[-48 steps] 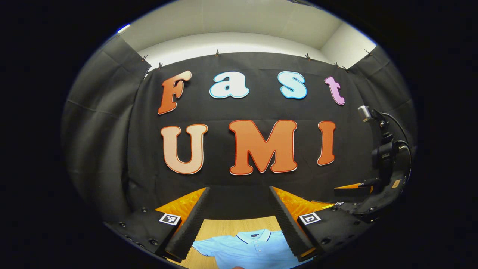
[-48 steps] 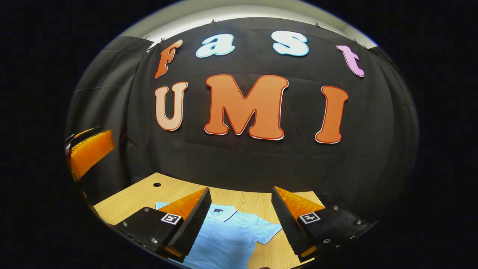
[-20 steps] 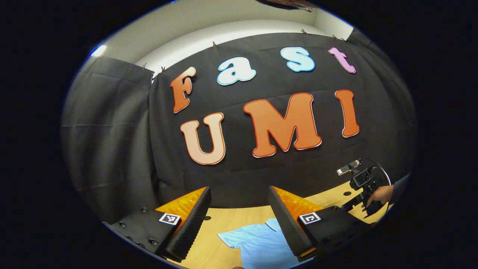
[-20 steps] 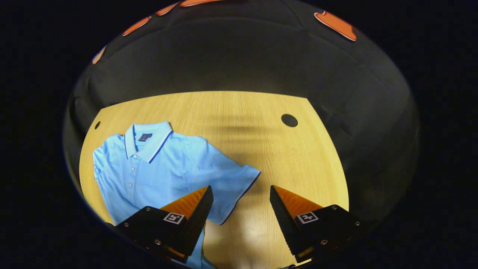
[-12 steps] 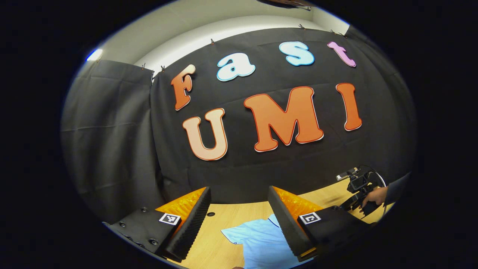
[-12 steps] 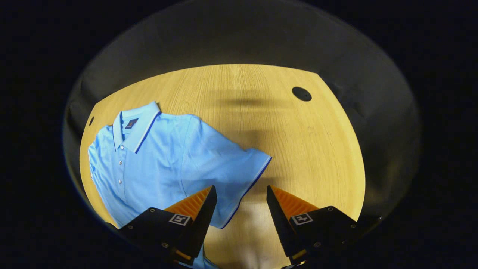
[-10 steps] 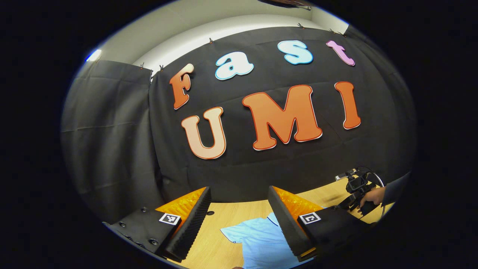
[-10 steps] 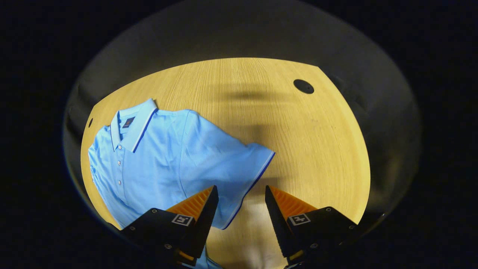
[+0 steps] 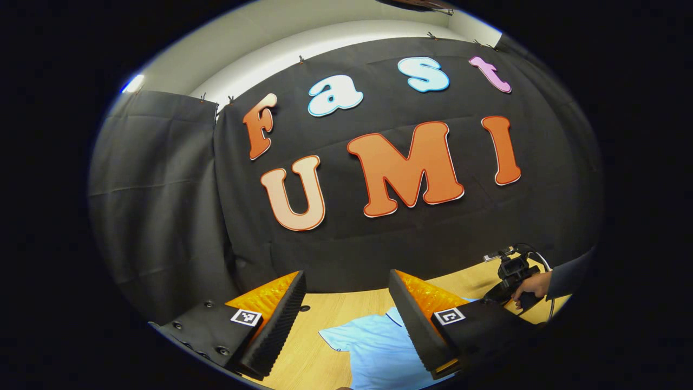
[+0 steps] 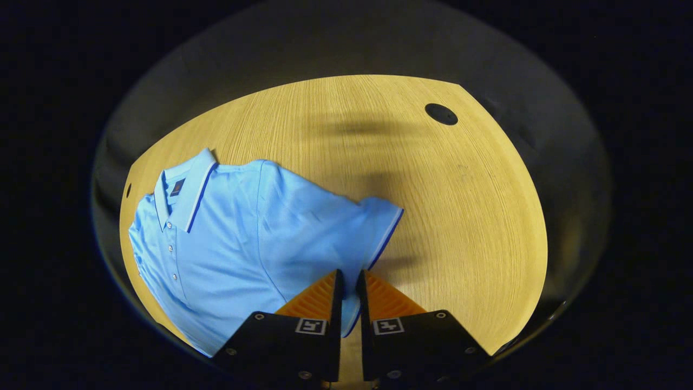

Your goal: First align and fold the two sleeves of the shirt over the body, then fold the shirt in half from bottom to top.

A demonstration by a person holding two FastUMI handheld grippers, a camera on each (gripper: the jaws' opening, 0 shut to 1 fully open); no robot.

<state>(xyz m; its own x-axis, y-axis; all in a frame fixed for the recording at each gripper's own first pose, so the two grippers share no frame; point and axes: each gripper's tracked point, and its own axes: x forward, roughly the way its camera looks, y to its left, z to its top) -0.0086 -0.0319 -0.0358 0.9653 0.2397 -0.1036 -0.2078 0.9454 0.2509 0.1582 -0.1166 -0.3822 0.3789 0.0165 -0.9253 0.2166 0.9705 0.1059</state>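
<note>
Right hand-held gripper (image 10: 346, 281) pinches sleeve hem (image 10: 379, 244) — contact hidden; unclear.

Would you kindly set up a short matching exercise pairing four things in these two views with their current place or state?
Things:
1. right tongs
2. left tongs
3. collar
4. hole

States or places:
A. open, above the table
B. dark round spot in the bare wood, far from the shirt
C. closed on the sleeve hem
D. edged with a dark stripe, at the shirt's top

Pairs: 1-C, 2-A, 3-D, 4-B
</note>
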